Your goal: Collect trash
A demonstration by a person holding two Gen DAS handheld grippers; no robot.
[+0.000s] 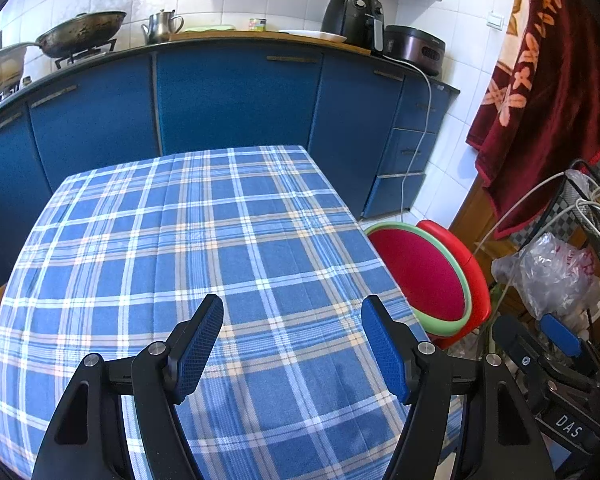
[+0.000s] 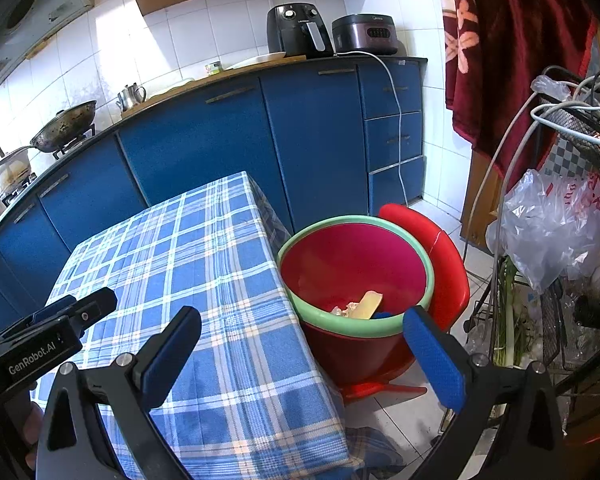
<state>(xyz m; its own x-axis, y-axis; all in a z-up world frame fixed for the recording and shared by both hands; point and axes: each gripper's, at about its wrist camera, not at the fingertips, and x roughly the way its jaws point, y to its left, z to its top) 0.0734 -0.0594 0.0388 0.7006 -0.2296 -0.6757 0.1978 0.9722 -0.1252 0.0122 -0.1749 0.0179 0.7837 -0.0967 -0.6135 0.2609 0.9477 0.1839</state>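
both grippers empty, jaws apart: left gripper (image 1: 292,344) above blue plaid tablecloth (image 1: 188,240), right gripper (image 2: 300,344) at table edge. trash, crumpled scraps (image 2: 360,306), sits in red plastic bin with green rim (image 2: 424,256) just beside table. risk: clipping bin rim or snagging white cables (image 2: 512,168) on wire rack. open room over table; tight on the right.

A blue, white and tan plaid cloth (image 1: 228,248) covers the whole surface, lying flat with faint creases and hanging over the edge. The white tiled floor (image 2: 396,412) beside it carries a red plastic stool (image 2: 448,264) holding a red bucket with a green rim (image 2: 364,344).
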